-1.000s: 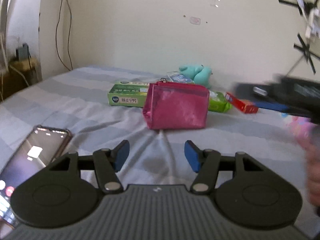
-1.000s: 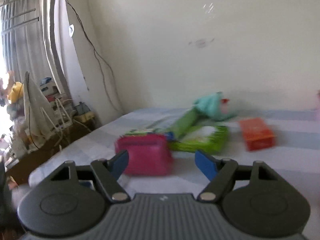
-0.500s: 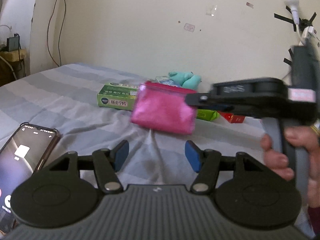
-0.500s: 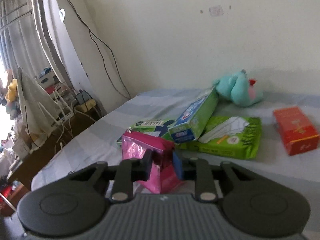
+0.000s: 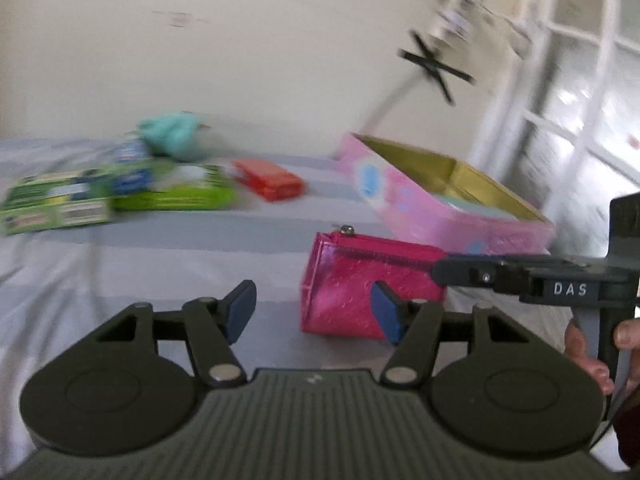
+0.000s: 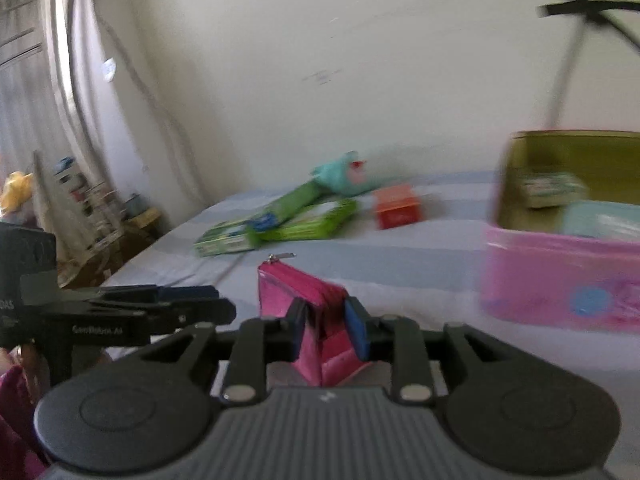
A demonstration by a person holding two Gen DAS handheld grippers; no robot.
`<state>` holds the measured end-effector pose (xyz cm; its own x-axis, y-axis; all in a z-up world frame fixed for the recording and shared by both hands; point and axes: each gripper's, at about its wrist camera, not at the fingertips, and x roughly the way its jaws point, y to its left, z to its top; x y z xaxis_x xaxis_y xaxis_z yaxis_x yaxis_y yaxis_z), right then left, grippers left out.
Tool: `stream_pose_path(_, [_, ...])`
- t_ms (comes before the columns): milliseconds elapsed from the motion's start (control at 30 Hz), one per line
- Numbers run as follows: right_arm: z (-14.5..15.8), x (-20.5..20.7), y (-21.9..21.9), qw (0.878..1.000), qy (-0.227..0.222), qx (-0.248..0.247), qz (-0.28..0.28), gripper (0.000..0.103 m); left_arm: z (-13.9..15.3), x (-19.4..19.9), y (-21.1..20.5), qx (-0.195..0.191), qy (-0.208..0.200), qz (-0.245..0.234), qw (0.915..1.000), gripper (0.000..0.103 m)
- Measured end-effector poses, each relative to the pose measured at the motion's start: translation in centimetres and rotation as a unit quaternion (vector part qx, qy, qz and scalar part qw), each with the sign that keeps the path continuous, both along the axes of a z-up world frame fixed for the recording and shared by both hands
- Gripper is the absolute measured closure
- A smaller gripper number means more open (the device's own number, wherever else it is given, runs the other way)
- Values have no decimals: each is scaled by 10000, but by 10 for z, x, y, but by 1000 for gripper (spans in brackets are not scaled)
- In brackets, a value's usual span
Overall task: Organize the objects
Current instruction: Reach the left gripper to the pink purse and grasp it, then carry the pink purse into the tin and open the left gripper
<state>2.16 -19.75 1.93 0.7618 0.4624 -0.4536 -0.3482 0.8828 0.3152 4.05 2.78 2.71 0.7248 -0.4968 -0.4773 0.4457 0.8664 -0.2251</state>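
My right gripper (image 6: 325,330) is shut on a shiny pink zip pouch (image 6: 298,286) and holds it above the bed. In the left wrist view the pouch (image 5: 352,280) hangs from the right gripper (image 5: 444,270), which comes in from the right. My left gripper (image 5: 314,312) is open and empty, just left of the pouch. An open pink tin box (image 6: 560,276) with a gold inside holds a few small packs; it also shows in the left wrist view (image 5: 432,200), behind the pouch.
On the striped bed sheet (image 5: 120,272) lie green boxes (image 5: 56,204), a green wipes pack (image 5: 180,192), an orange-red box (image 5: 272,180) and a teal plush toy (image 5: 172,132). A wall stands behind. A window is at the right, curtains and clutter at the far left.
The right gripper closed on the pink pouch and carried it to the right, close to the pink tin. The left gripper turned right; the phone left its view.
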Motion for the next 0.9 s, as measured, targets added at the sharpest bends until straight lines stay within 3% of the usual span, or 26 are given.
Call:
stream_pose_path(33, [0,-5,-5,9999,-60,-16,-101,70,-1,2,-6,35,33,-67,10000,39])
stream_pose_path(233, [-11,-14,-17,9998,-81,45,-156,70,-11,22,-17,95,410,-189,9989,45])
stream_pose_path(433, [-26,-10,-10,9999,15,20,151,70,-13,29,-24,-49,467,-498,9977,47])
stream_pose_path(500, [-30,2,-3,9997,78,-55,227,68,-13,30,-29,-6,428,-558,9975,55])
stream_pose_path(567, [-30,10,1,9996,95,-268,33,74,-7,26,-34,159,297,-441,9985,58])
stream_pose_path(733, [-10,-4,-10,9983,-514,-284,10,76,24,18,-41,36,-50,-518,9986,58])
stream_pose_path(900, [13,-15,-32,9897,-1156,-620,-565,76,53,34,-89,123,-465,-834,9954,58])
